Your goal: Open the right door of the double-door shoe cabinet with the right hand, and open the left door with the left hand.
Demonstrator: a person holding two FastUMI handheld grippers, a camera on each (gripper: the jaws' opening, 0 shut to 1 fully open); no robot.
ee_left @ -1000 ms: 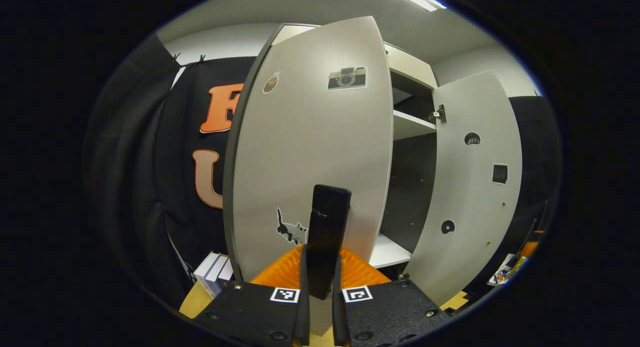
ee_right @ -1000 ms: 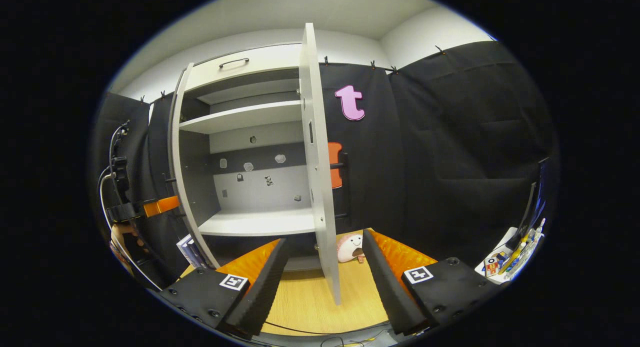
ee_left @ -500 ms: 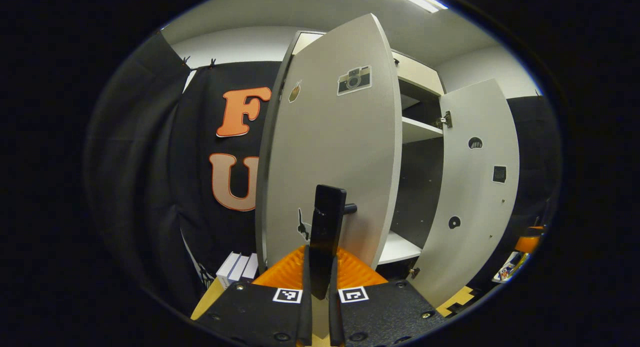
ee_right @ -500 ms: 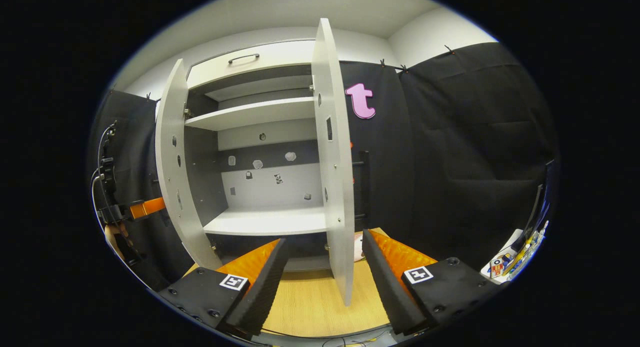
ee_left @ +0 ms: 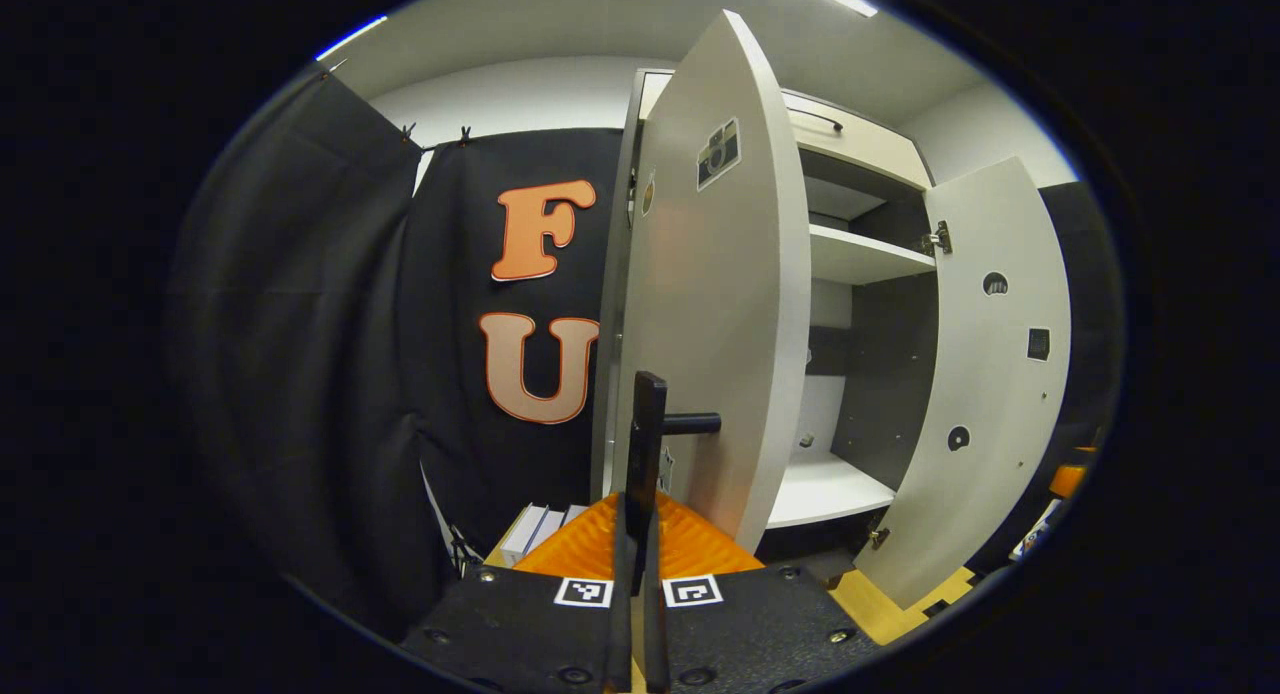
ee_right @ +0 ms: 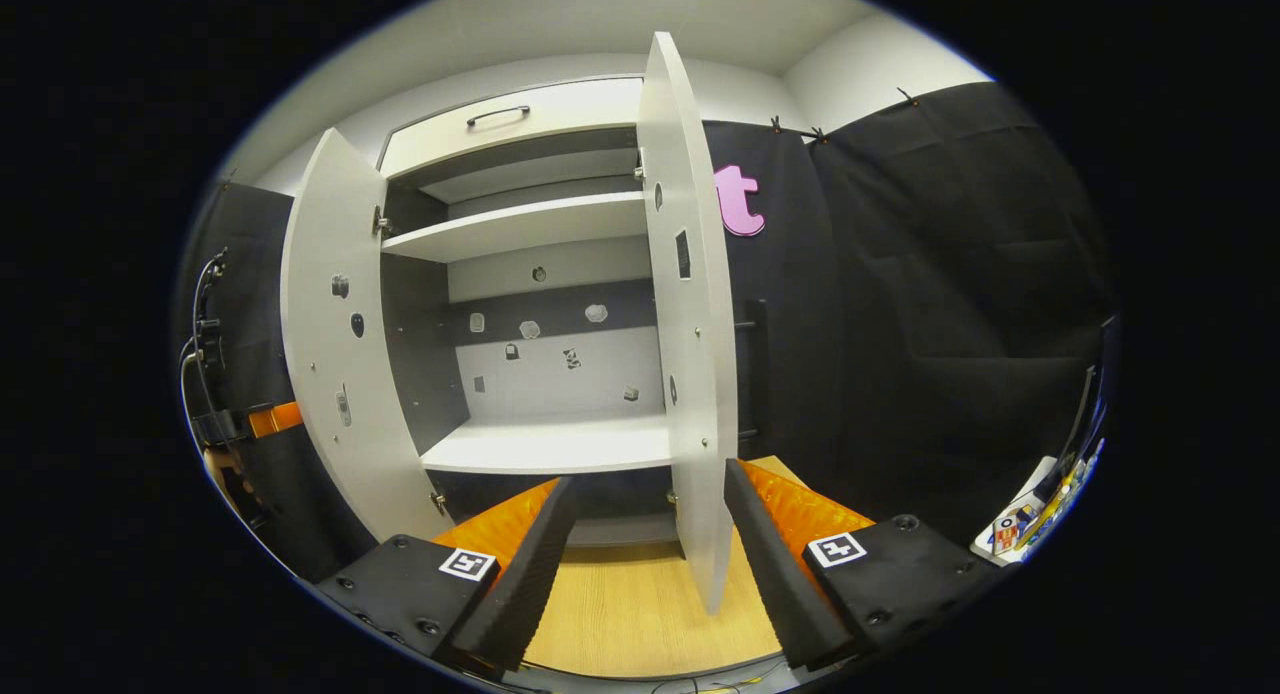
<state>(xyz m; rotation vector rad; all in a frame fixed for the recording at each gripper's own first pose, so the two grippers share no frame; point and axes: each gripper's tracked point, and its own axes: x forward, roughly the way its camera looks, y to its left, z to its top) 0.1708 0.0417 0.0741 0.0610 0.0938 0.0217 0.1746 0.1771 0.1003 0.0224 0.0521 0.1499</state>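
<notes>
Left tool (ee_left: 637, 534) pinches left door's black handle (ee_left: 648, 444); right tool (ee_right: 645, 534) spread, gripping nothing (both doors swung open).

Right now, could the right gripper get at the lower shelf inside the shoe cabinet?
Probably yes: the right gripper is open and holds nothing, and both the left door and right door stand swung out, leaving the lower shelf exposed ahead.
</notes>
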